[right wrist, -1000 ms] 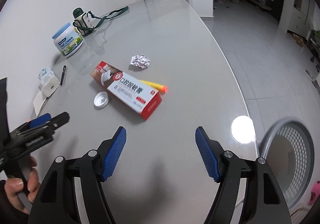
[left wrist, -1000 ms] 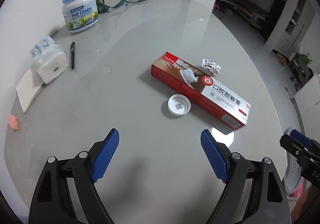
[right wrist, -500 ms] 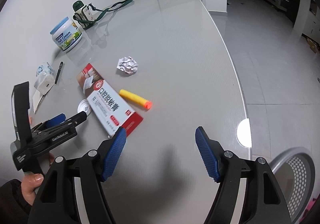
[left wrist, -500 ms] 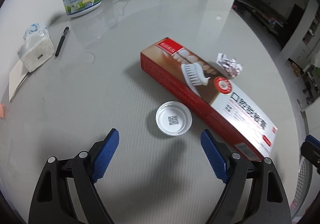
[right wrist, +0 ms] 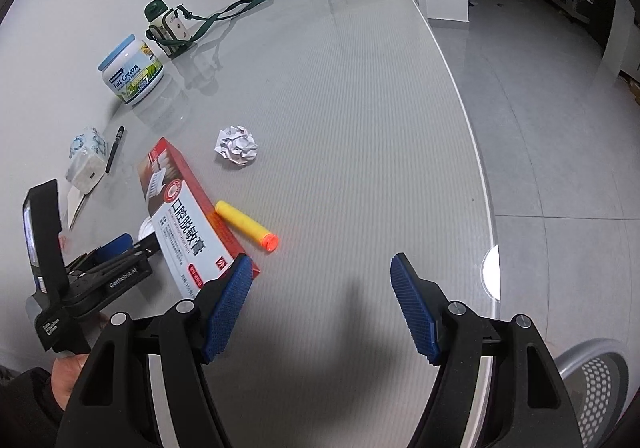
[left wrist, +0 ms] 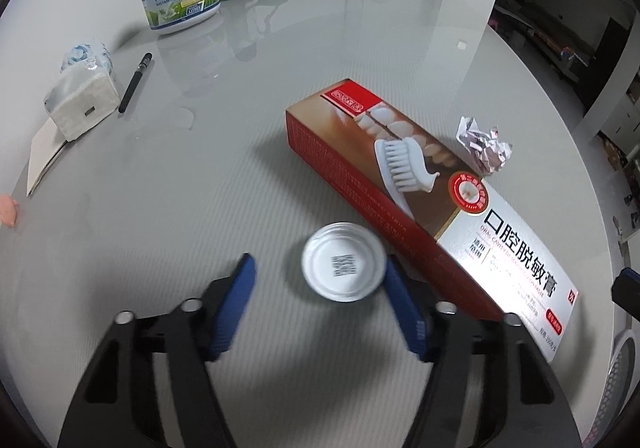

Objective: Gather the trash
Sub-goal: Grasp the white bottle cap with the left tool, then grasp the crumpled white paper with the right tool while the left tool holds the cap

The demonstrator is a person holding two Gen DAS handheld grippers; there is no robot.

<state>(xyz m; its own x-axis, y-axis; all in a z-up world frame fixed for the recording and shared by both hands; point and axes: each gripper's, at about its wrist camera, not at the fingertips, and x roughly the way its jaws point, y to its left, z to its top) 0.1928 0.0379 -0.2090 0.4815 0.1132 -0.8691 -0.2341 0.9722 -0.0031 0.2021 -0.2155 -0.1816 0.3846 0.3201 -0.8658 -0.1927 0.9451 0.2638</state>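
My left tongs (left wrist: 316, 296) point steeply down at the grey table (left wrist: 260, 152); their jaws have just been closing and stand half-closed around the white cap (left wrist: 343, 263). The right pad (left wrist: 402, 308) lies at the cap's rim, the left pad (left wrist: 234, 308) still apart from it, so nothing is clamped yet. Just right of these tongs, touching or nearly touching the cap, lies the red toothpaste box (left wrist: 420, 204). Beyond the box's far side sits a crumpled paper ball (left wrist: 482, 146).

My right tongs (right wrist: 320, 304) hang released, jaws wide over bare table. Ahead and to their left lie the box's near end (right wrist: 188, 224) and a yellow foam dart (right wrist: 246, 226) with an orange tip, just beside the box. At the lower right, off the table edge, a mesh bin (right wrist: 596, 380) shows.
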